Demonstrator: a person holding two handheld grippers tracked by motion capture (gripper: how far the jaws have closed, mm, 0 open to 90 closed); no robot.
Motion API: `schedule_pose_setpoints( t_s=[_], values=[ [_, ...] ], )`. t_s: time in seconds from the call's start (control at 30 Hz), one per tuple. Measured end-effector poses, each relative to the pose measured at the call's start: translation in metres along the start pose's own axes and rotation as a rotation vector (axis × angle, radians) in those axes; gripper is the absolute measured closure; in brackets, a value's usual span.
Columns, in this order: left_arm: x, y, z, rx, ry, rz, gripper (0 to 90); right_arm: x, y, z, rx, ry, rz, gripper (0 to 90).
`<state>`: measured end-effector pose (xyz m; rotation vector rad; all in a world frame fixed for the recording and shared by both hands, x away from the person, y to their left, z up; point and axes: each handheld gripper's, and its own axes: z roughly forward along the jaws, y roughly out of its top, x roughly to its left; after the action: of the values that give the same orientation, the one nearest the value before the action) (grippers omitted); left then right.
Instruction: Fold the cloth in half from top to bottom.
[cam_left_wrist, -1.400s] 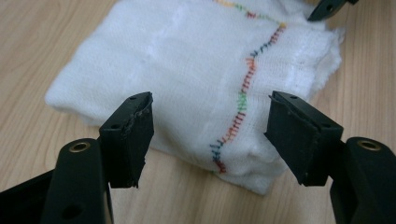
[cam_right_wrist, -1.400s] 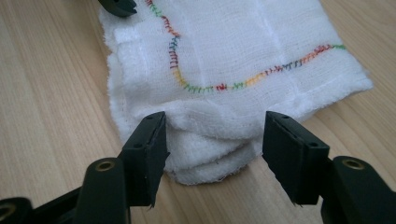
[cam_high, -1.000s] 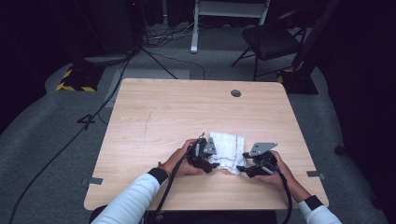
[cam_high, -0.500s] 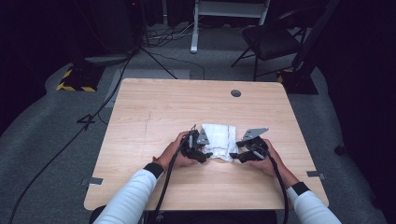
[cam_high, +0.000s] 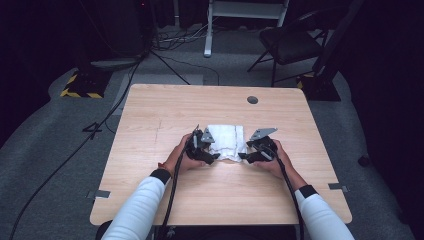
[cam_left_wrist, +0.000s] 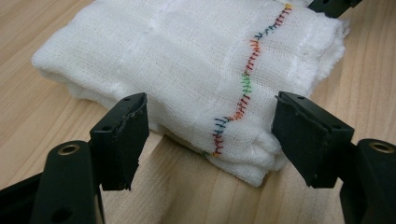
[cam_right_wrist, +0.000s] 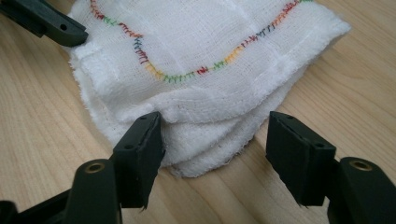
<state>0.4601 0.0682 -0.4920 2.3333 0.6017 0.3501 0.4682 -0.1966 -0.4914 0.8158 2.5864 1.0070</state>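
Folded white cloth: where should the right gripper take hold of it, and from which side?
Grip the folded white cloth at its near corner, where the layered edges fan out loose. Come in low along the table from the person's side; the right gripper, jaws open, already straddles that corner, so probably just advance and close.

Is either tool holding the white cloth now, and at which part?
Nothing is held. Both the left tool and the right tool stand open at corners of the folded cloth.

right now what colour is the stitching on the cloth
Multicoloured stitching on the white cloth; left gripper view.
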Motion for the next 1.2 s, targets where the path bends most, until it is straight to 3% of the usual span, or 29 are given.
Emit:
schedule_pose_setpoints(
  t_s=[0.13, 0.17, 0.33, 0.53, 0.73, 0.87, 1.03, 1.13, 1.2],
  values=[
    [-0.004, 0.004, -0.002, 0.024, 0.039, 0.009, 26.1, 0.002, 0.001, -0.002, 0.012, -0.015, -0.006, 35.9],
    [-0.008, 0.006, -0.004, 0.035, 0.059, 0.019, 26.1, 0.004, 0.002, -0.004, 0.024, -0.035, -0.028, 36.2],
    [-0.012, 0.010, -0.012, 0.043, 0.050, 0.041, 22.3, 0.009, 0.004, -0.014, 0.055, -0.065, -0.067, 34.4],
    [-0.017, 0.011, -0.024, 0.046, 0.043, 0.058, 21.9, 0.010, 0.004, -0.031, 0.061, -0.089, -0.075, 33.0],
    [-0.022, 0.010, -0.037, 0.051, 0.054, 0.073, 21.9, 0.011, -0.002, -0.045, 0.063, -0.095, -0.071, 32.4],
    [-0.028, 0.008, -0.044, 0.044, 0.056, 0.084, 21.5, 0.015, -0.011, -0.055, 0.073, -0.118, -0.099, 32.4],
    [-0.036, -0.002, -0.058, 0.058, 0.073, 0.108, 21.3, 0.017, -0.019, -0.067, 0.078, -0.136, -0.124, 32.5],
    [-0.036, -0.008, -0.062, 0.060, 0.077, 0.100, 21.3, 0.017, -0.023, -0.072, 0.071, -0.135, -0.120, 32.5],
    [-0.037, -0.018, -0.068, 0.078, 0.084, 0.094, 21.1, 0.018, -0.030, -0.079, 0.079, -0.159, -0.136, 32.5]
  ],
)
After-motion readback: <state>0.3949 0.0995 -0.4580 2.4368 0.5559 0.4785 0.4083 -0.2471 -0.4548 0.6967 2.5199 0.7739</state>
